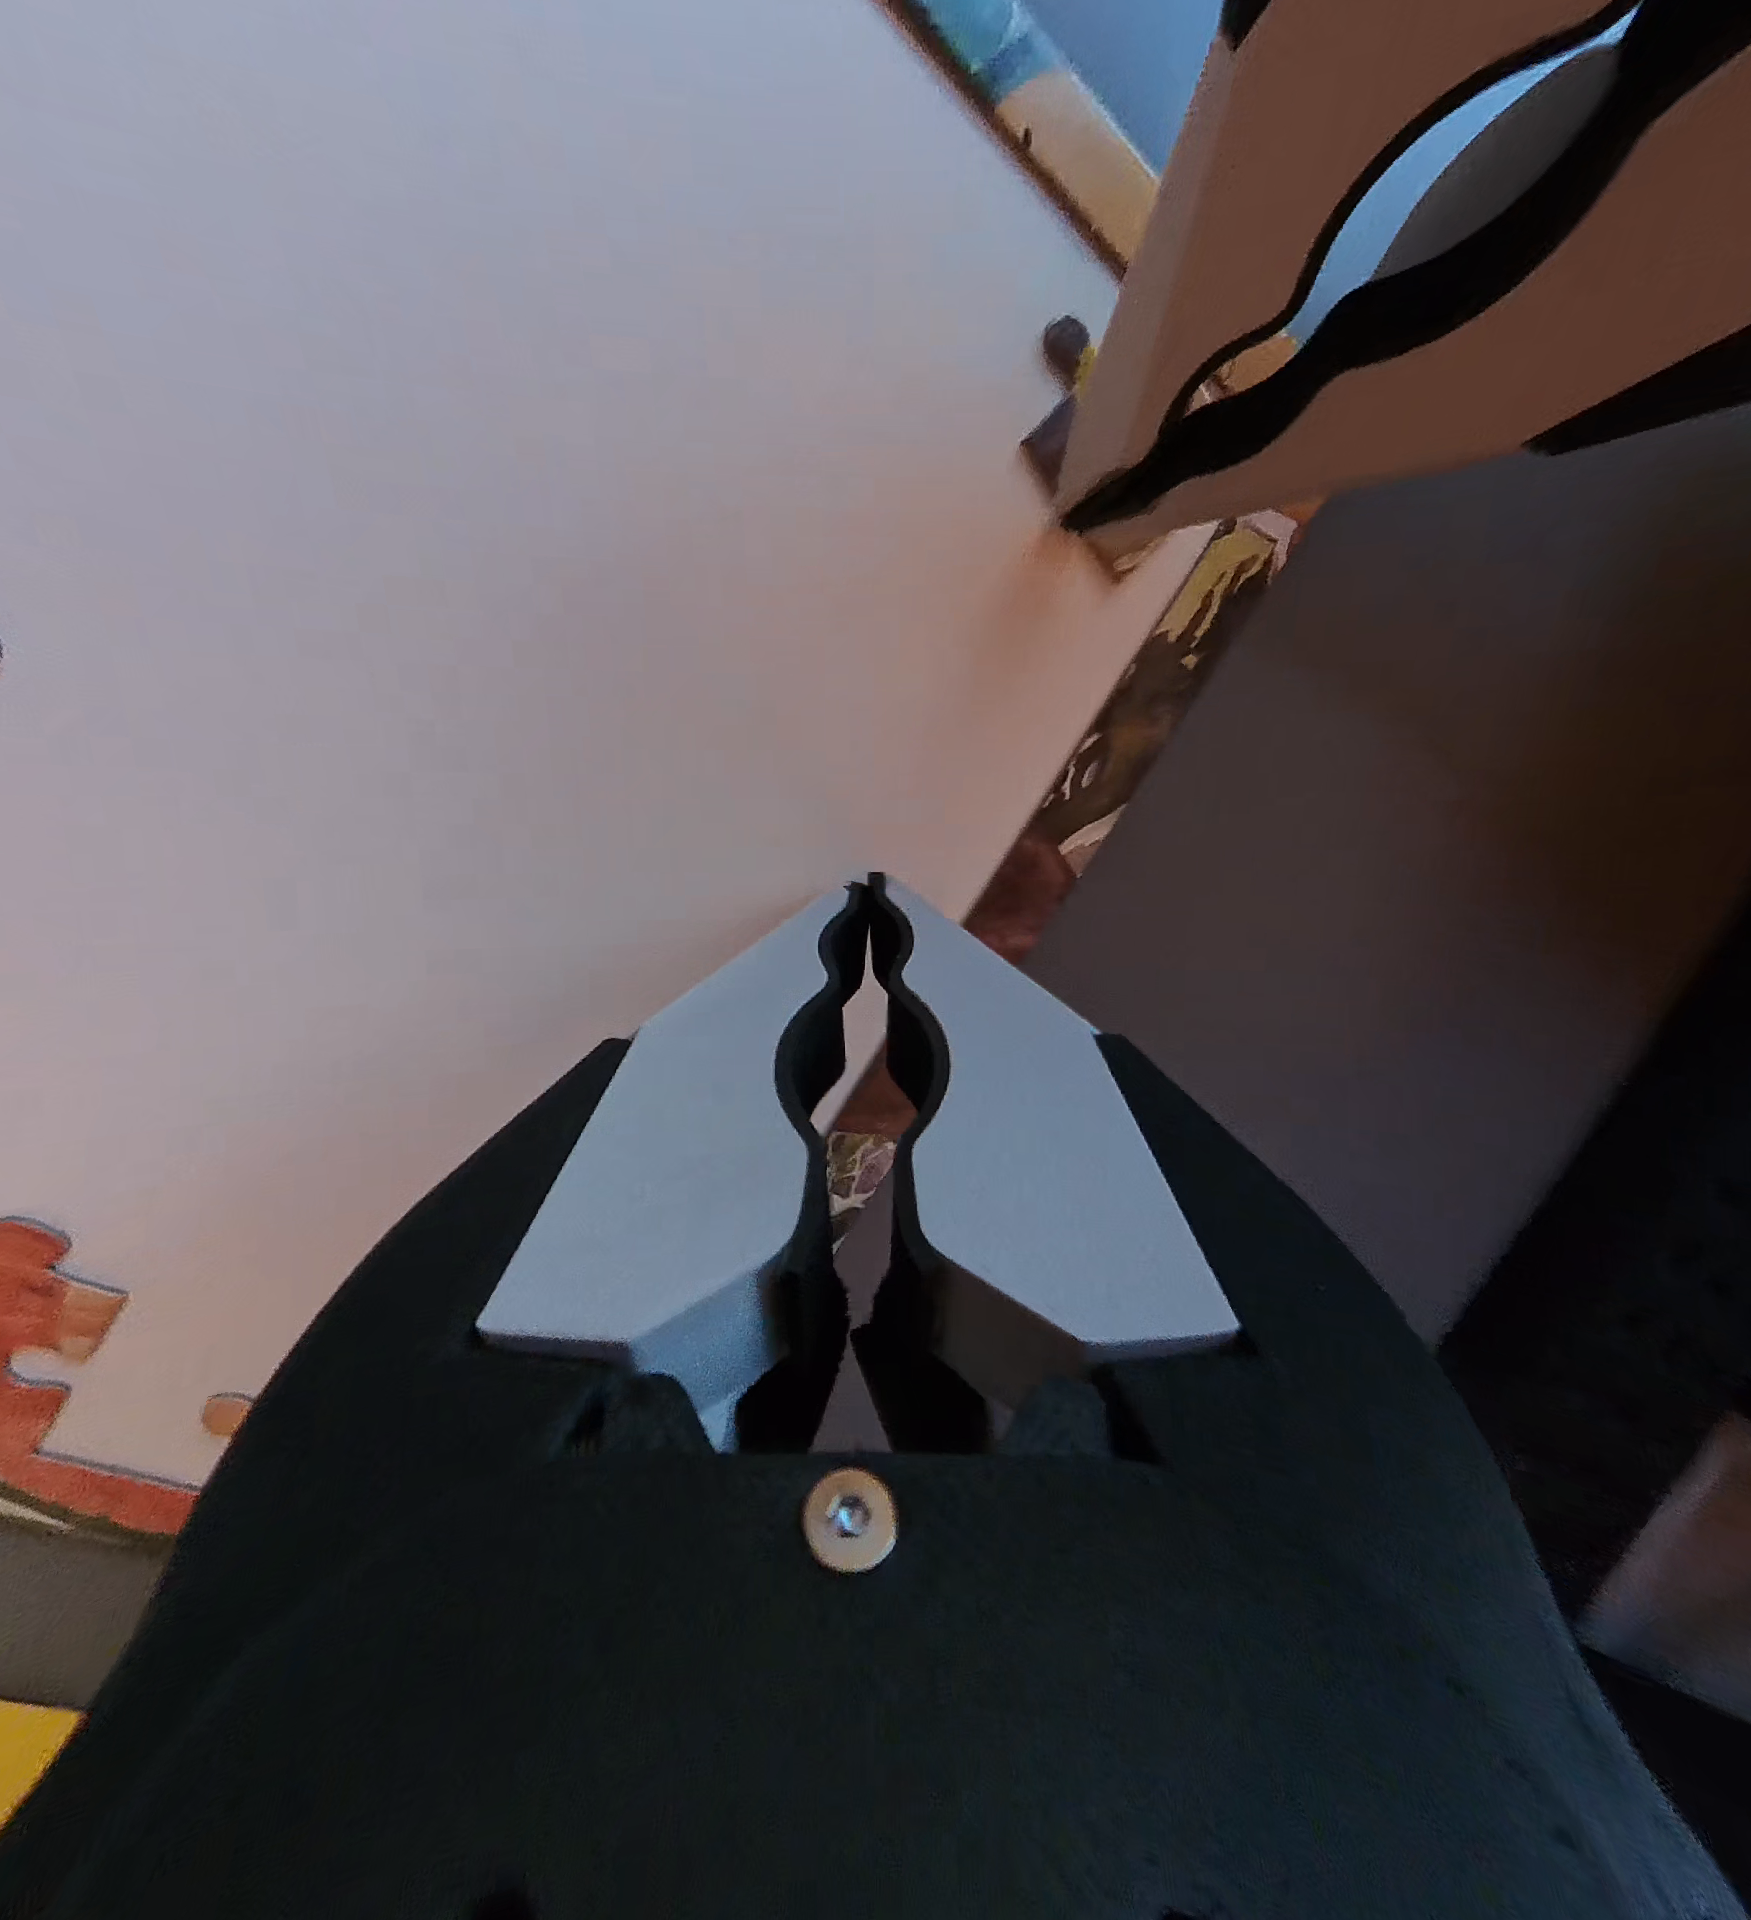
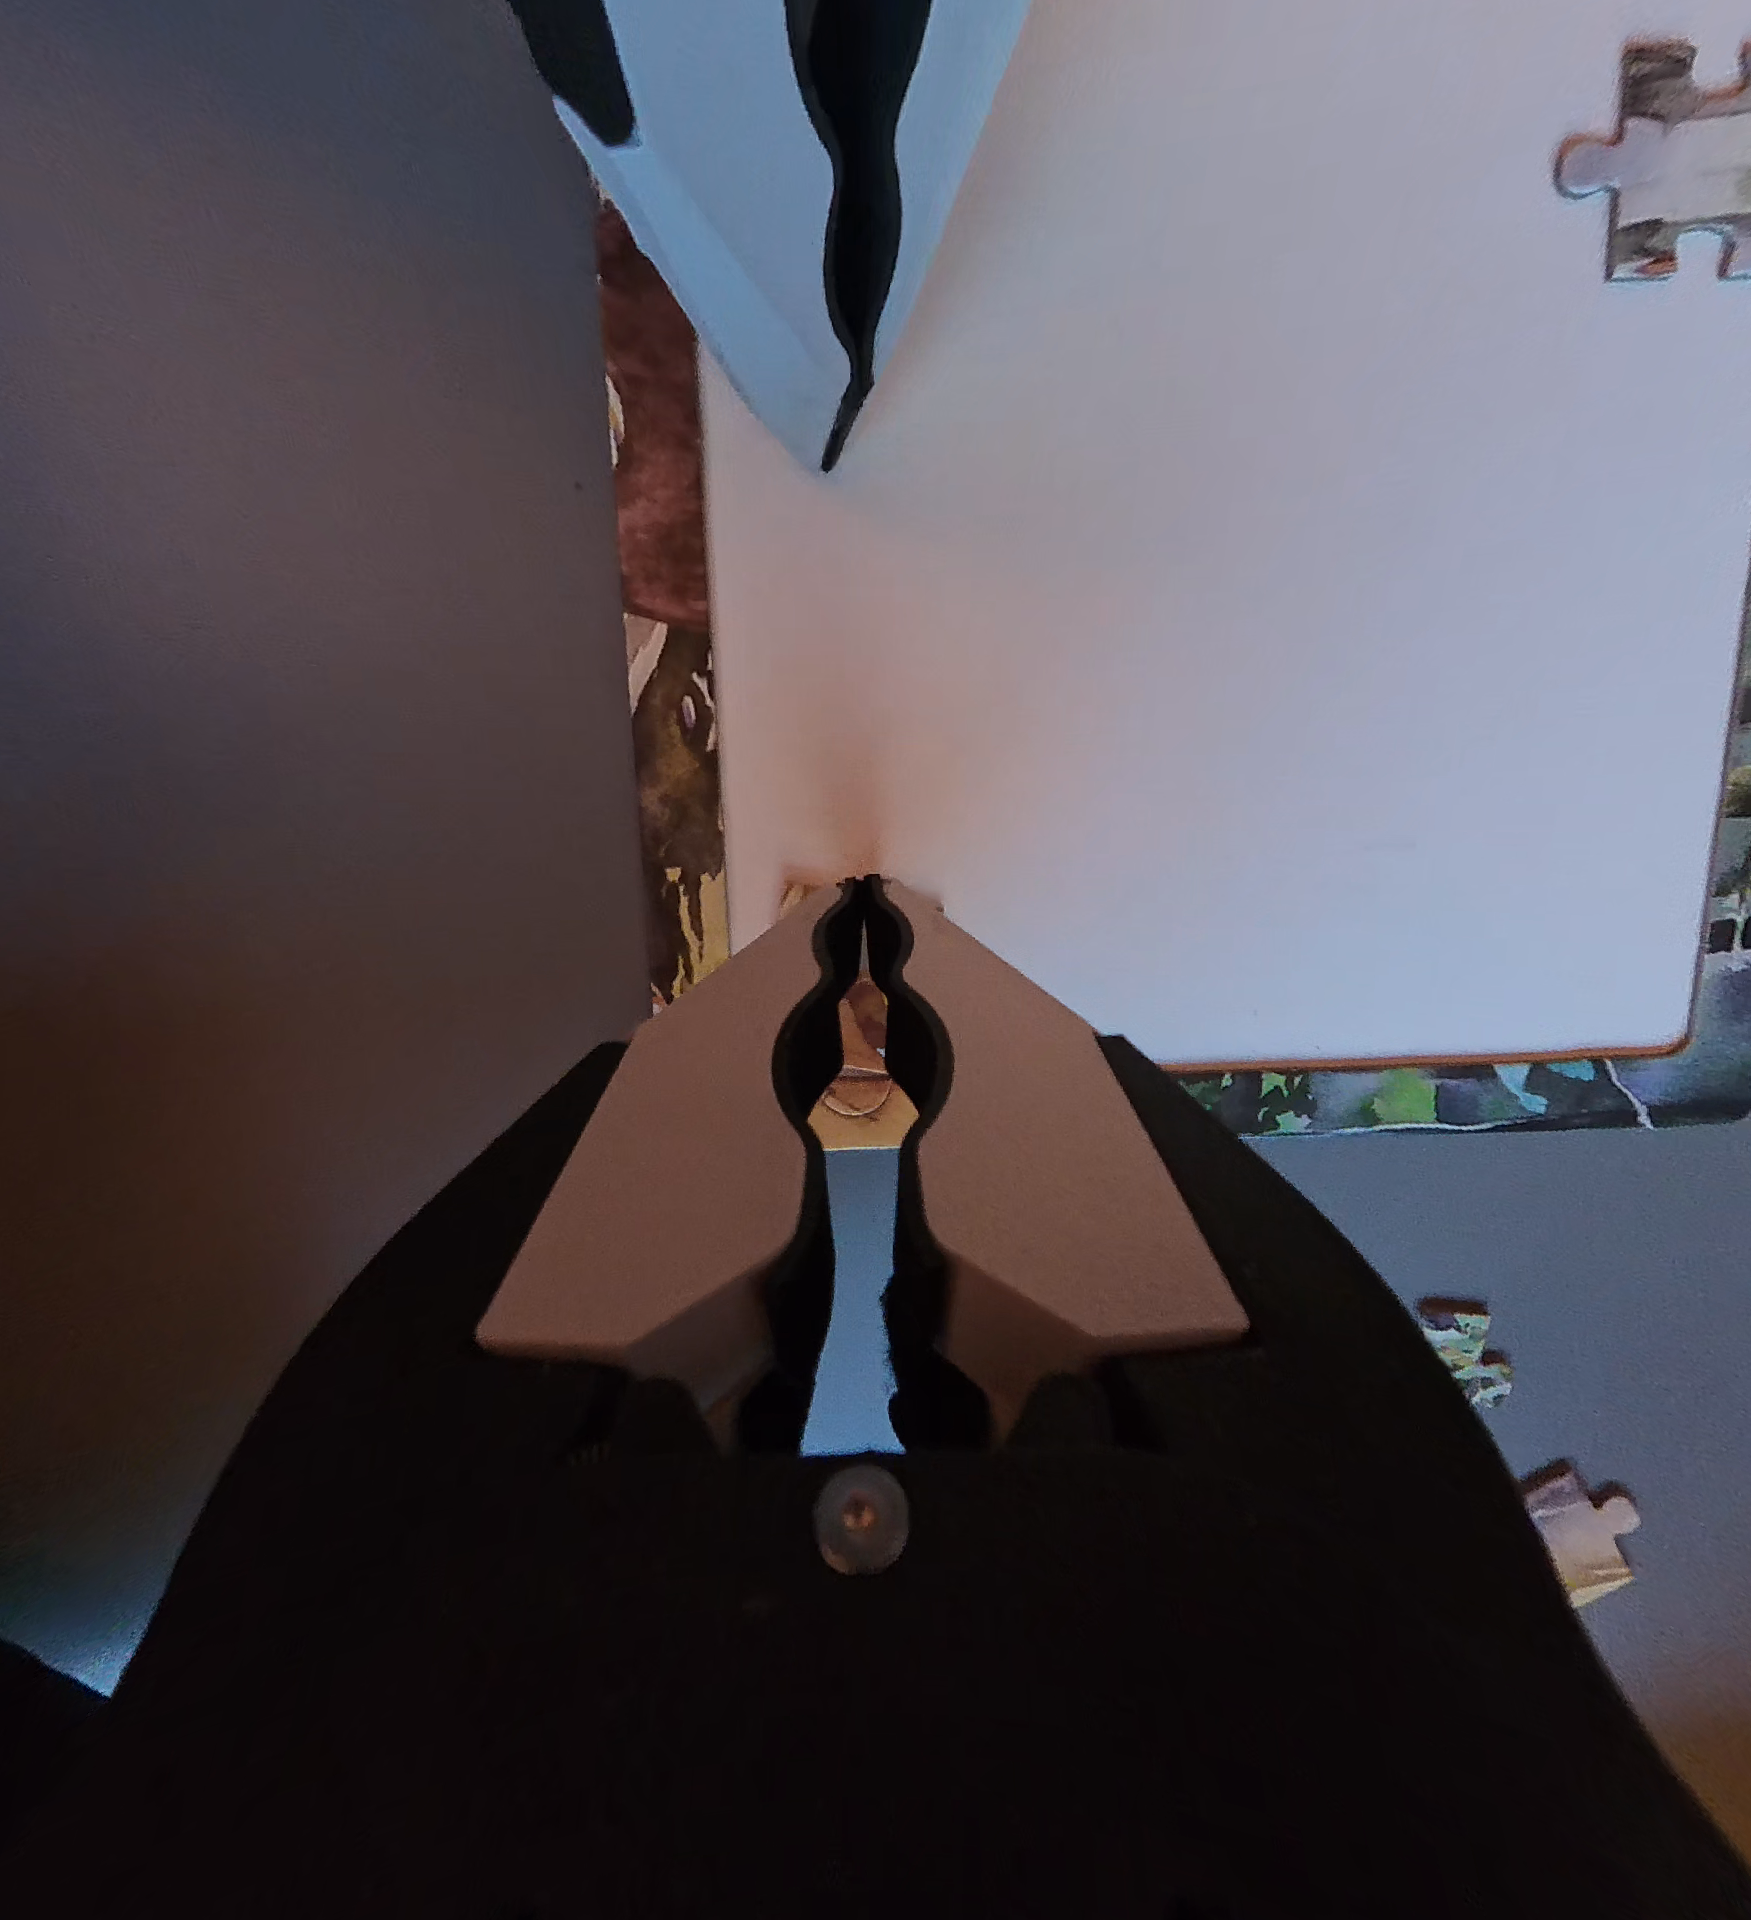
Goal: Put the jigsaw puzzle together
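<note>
- Left tool point(image 1: 873, 883): both fingers meet at the tips, so it is closed with nothing between them; its tip hangs over the white inner field of the puzzle board point(image 1: 435, 520), close to the board's printed border strip point(image 1: 1110, 769).
- Right tool point(image 2: 866, 883): fingers pressed together at the tips. The tips bear down on a small puzzle piece point(image 2: 866, 1049) lying in the board's corner, where the border strip point(image 2: 679, 727) ends. Whether the piece is pinched or only pressed cannot be told.
- In the left wrist view, the right tool point(image 1: 1099, 514) comes in from the upper right, its tip on the dark piece point(image 1: 1053, 426) at the board's edge.
- In the right wrist view, the left tool point(image 2: 835, 442) enters from the top, closed, just beside the border strip.
- Assembled pieces: a greenish cluster point(image 2: 1723, 177) fills the board's far right corner; an orange-red cluster point(image 1: 9, 1351) sits at the lower left of the left wrist view.
- Loose pieces point(image 2: 1577, 1527) lie on the grey worktop point(image 2: 227, 623), off the board, to the right of the right tool.
</note>
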